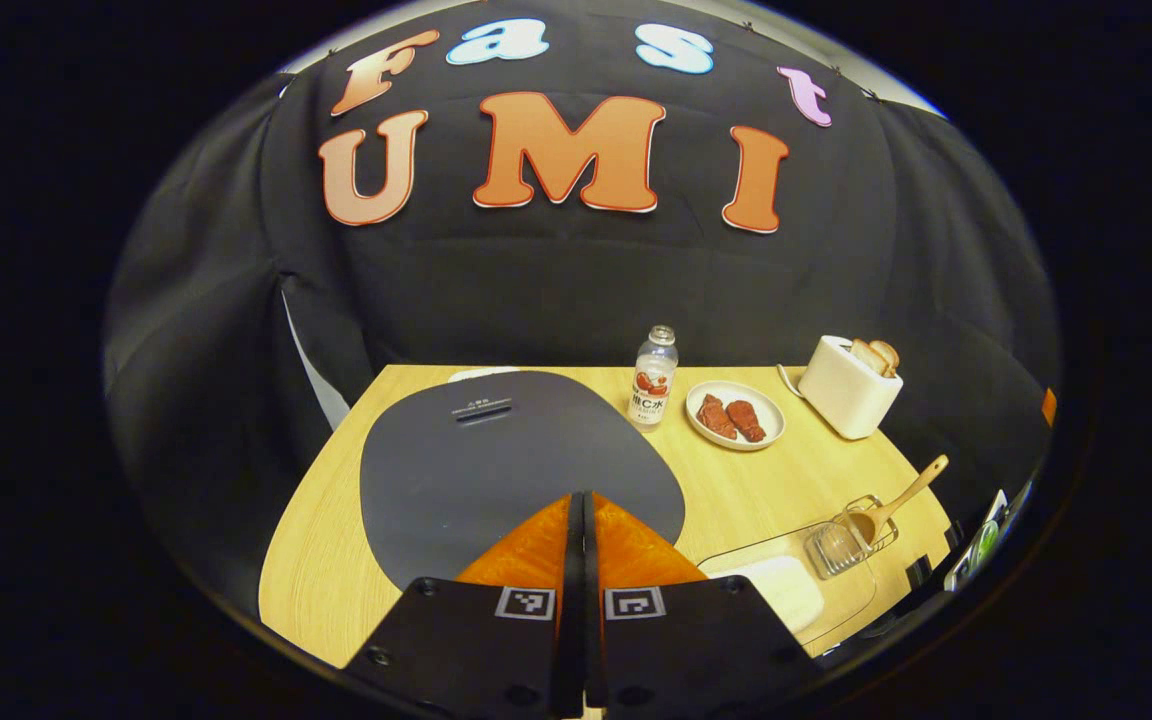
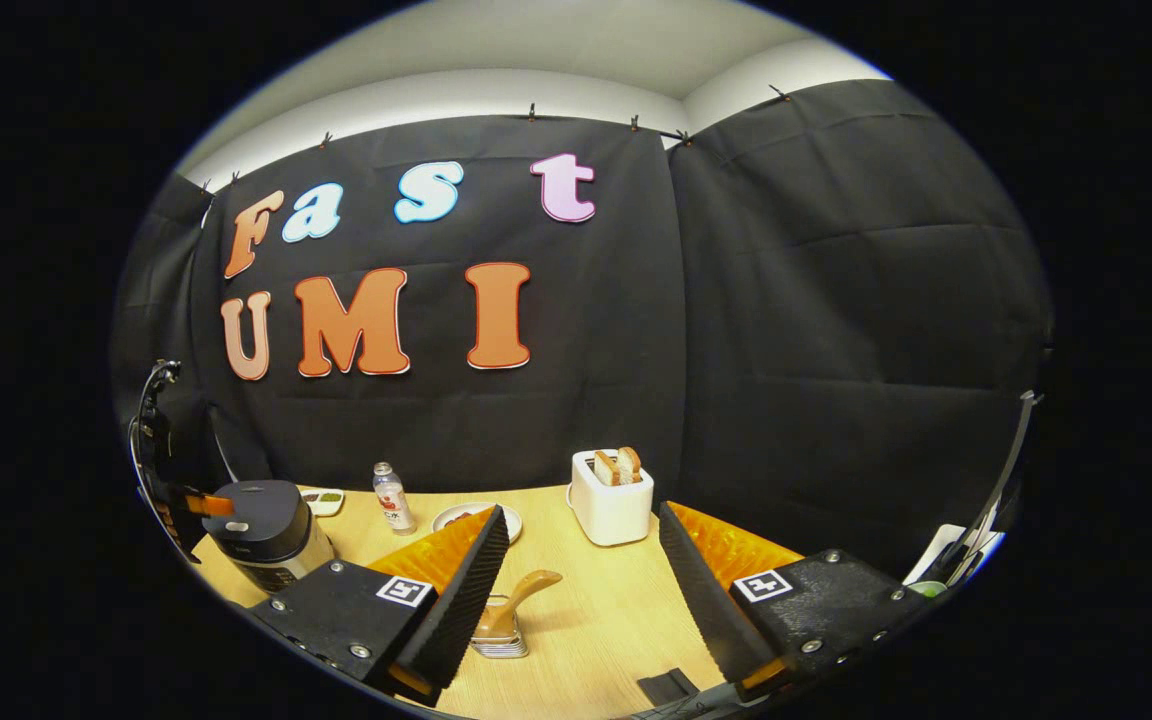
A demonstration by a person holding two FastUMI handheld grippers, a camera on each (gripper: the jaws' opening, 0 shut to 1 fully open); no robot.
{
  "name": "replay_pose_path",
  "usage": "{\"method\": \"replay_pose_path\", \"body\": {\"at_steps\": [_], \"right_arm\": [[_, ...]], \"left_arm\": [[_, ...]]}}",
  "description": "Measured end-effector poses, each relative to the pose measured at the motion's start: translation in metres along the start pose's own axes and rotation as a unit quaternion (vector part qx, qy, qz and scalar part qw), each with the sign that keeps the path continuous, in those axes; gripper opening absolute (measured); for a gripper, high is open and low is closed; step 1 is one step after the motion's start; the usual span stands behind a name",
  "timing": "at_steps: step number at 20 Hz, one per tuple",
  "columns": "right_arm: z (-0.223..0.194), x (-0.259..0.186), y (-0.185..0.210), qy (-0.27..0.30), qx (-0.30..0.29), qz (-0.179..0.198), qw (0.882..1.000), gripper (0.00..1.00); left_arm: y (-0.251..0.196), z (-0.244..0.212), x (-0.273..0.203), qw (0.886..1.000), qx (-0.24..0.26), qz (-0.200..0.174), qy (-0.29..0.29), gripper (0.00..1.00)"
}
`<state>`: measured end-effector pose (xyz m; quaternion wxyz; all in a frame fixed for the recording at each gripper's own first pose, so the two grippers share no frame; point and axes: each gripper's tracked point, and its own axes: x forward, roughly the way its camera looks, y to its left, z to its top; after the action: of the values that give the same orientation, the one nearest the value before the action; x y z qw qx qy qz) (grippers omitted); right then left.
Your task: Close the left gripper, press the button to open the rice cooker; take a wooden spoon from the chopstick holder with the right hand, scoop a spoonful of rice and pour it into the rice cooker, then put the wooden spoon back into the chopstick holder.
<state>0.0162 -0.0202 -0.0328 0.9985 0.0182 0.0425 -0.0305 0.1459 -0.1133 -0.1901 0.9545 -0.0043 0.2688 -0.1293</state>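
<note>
Left gripper [image 1: 582, 500] hovering fingers pressed together over the rice cooker [image 1: 496, 465] lid, right gripper [image 2: 581, 560] gaping wide, framing the wooden spoon [image 2: 514, 598] leaning in its chopstick holder [image 2: 502, 640], toaster [image 2: 611, 500] sitting beyond

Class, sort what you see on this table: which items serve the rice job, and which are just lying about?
Job: rice cooker, wooden spoon, chopstick holder, left gripper, right gripper.

Lying about: toaster, bottle, plate.
</note>
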Motion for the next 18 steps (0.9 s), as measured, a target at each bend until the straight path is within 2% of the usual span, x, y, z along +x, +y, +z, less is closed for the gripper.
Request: {"method": "replay_pose_path", "body": {"at_steps": [1,2,8,12,13,14,15,18], "right_arm": [[-0.001,0.0,-0.001,0.002,0.002,-0.002,1.0,0.94],[-0.003,0.001,-0.002,0.004,0.004,-0.003,1.0,0.94],[-0.009,0.004,0.0,0.011,0.011,-0.001,1.0,0.94],[-0.013,0.003,0.002,0.013,0.009,0.0,1.0,0.94],[-0.015,0.003,0.005,0.017,0.013,0.004,1.0,0.99],[-0.016,0.002,0.008,0.02,0.015,0.009,1.0,0.94],[-0.016,0.001,0.01,0.02,0.016,0.011,1.0,0.94],[-0.01,-0.002,0.01,0.011,0.016,0.013,1.0,0.94]], "left_arm": [[-0.001,-0.005,0.001,1.0,0.001,-0.002,0.005,0.02],[-0.001,-0.008,0.003,1.0,0.003,-0.002,0.008,0.05],[-0.005,-0.022,0.01,1.0,-0.002,-0.003,0.023,0.05],[-0.005,-0.029,0.01,0.999,-0.04,0.003,0.024,0.05],[-0.005,-0.032,0.012,0.999,-0.029,0.0,0.028,0.05],[-0.005,-0.032,0.012,0.999,-0.018,-0.001,0.029,0.05],[-0.006,-0.03,0.011,1.0,-0.006,-0.002,0.029,0.07],[-0.007,-0.025,0.012,1.0,0.004,-0.009,0.021,0.05]]}}
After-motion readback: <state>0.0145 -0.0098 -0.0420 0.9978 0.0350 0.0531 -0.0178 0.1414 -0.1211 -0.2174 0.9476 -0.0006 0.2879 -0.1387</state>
